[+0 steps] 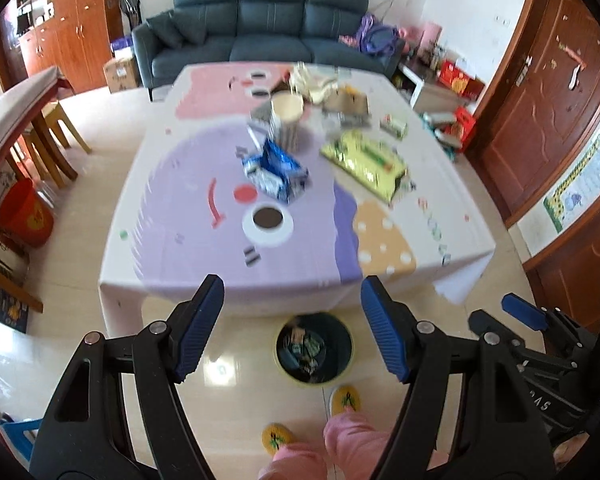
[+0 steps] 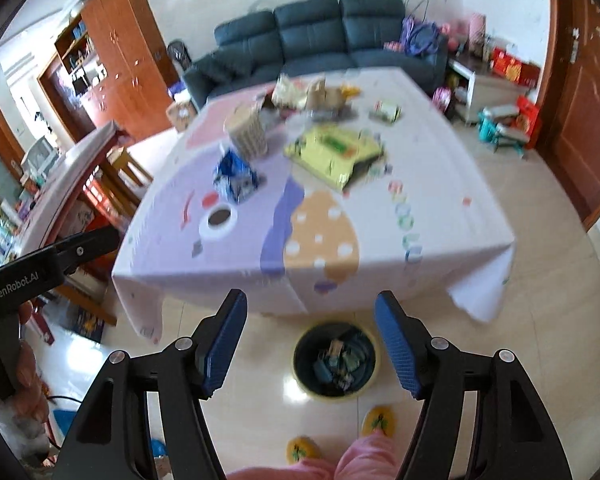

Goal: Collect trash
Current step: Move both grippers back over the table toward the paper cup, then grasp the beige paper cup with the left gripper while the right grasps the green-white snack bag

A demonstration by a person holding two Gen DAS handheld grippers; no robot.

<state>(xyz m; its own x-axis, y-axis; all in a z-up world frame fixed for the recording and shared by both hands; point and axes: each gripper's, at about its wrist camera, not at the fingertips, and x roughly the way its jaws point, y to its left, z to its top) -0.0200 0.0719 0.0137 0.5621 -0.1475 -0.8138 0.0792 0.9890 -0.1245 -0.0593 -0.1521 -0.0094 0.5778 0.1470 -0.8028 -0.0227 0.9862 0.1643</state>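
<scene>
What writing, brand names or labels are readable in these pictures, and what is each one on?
"GenRobot.AI": on the black body of the left hand-held gripper, seen from the right wrist camera.
Letters on the right hand-held gripper: partial, not clearly readable.
Blue wrapper, yellow-green packet, red boxes, wall poster: print too blurred to read.

Clothed table (image 1: 440, 200) – wrappers (image 1: 274, 172), cup (image 1: 286, 114), box (image 1: 364, 160)

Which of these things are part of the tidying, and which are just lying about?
For the job:
- crumpled blue-and-white wrapper
- flat yellow-green packet
- round dark waste bin

Lying about:
- dark blue three-seat sofa
- red plastic bucket
</scene>
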